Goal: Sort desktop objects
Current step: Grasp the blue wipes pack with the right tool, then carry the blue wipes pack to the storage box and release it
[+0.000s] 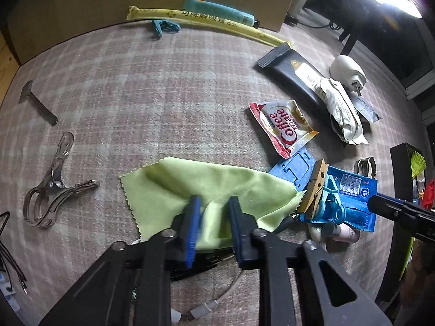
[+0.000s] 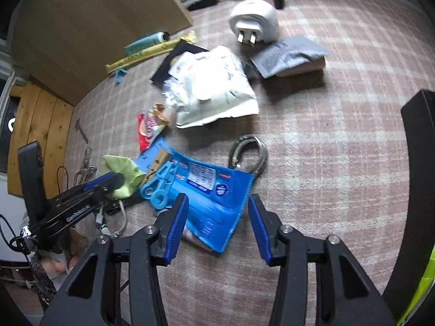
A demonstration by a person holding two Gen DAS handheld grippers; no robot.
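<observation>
A light green cloth lies on the checked tablecloth. My left gripper points down on its near edge and pinches a raised fold between the blue pads. The right wrist view shows the cloth bunched at that gripper's tip. A blue printed packet lies flat with its near corner between the pads of my right gripper. The jaws straddle the packet and the right pad stands just off its edge. A wooden peg and a teal clip rest on the packet.
A coffee sachet, a black pack, a crumpled white bag and a white plug crowd the right. A steel clamp lies left. A yellow sleeve and a teal tube line the cardboard wall. A metal ring clip sits beyond the packet.
</observation>
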